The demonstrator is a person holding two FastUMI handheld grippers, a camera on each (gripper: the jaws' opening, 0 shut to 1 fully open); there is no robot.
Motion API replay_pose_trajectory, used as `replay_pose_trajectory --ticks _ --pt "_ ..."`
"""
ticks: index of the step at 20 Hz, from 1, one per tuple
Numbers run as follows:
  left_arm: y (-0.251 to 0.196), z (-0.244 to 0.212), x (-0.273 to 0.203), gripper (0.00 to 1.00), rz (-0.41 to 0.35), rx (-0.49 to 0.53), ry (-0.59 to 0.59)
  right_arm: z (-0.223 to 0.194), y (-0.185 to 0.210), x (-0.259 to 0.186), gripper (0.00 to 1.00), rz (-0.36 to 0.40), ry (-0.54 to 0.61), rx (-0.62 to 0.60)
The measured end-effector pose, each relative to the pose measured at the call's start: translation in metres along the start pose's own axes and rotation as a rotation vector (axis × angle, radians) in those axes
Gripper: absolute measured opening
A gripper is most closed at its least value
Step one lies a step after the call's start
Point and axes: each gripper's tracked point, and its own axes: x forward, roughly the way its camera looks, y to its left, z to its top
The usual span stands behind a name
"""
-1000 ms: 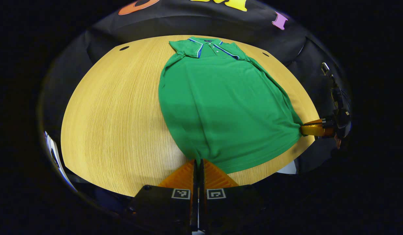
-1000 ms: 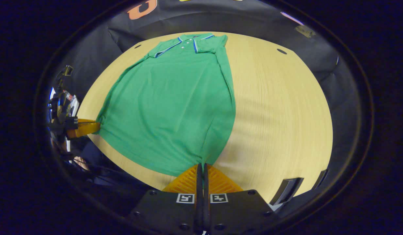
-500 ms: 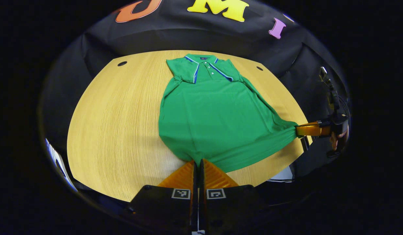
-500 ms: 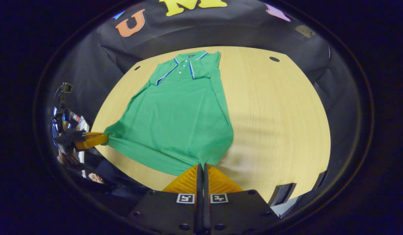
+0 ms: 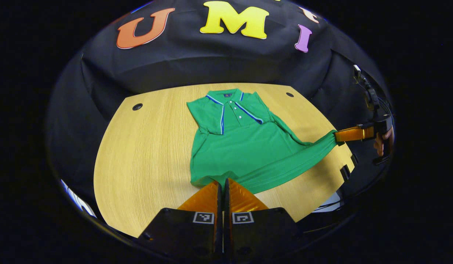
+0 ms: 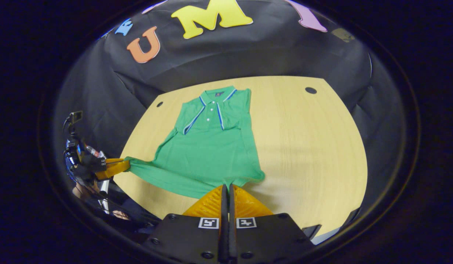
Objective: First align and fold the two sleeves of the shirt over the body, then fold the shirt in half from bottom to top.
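As the hem has been lifted off the worktop (image 5: 138, 154) and carried toward the collar since a second ago, the bottom-to-top fold is judged underway. Shirt (image 5: 244, 146) at frame centre; left gripper (image 5: 222, 185) and right gripper (image 6: 227, 189) jaws clamped on hem corners.
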Motion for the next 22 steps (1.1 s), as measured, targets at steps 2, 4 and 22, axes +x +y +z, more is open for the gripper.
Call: replay_pose_trajectory --ticks 2,4,22 --pt "0.006 0.024 0.008 0.04 0.004 -0.004 -0.031 0.025 0.001 0.004 0.05 0.004 -0.021 -0.015" --pt "0.01 0.047 0.017 0.04 -0.005 -0.001 -0.057 0.051 0.001 0.011 0.03 0.002 -0.038 -0.023" --pt "0.081 0.216 0.127 0.04 0.056 0.001 -0.2 0.254 -0.011 0.129 0.02 -0.006 -0.181 -0.044"
